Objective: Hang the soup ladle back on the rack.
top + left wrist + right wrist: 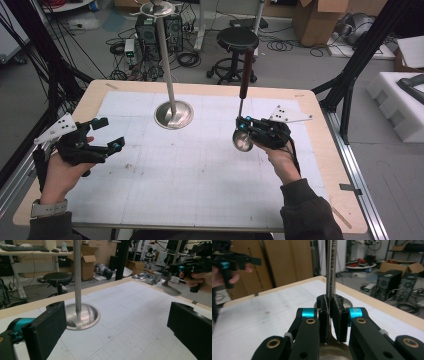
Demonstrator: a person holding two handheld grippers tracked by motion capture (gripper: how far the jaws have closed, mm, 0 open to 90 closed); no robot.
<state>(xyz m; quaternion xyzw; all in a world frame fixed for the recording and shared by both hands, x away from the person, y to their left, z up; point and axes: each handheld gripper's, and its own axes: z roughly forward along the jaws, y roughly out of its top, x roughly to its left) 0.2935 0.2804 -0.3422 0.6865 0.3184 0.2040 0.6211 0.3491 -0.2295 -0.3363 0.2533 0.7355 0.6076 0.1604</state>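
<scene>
Item in hand: one ladle [243,131], steel bowl with a dark handle, pinched at the thin metal shank by the right gripper [248,126], jaws pressed tight on it; it hangs over the right half of the table [210,200], bowl low and just clear of the white mat [200,165], handle rising away from the person. Left gripper [102,134]: jaws spread wide, nothing between them, hovering at the table's left side. One stand [173,113], a round steel base with a tall upright pole and a top fitting, at the far middle of the mat. Handling note: probably the ladle is bound for the stand's top; keep the pinch firm so it cannot swivel, lift steadily, and avoid striking the pole. Count: ladles one, stands one, grippers two, mats one.
</scene>
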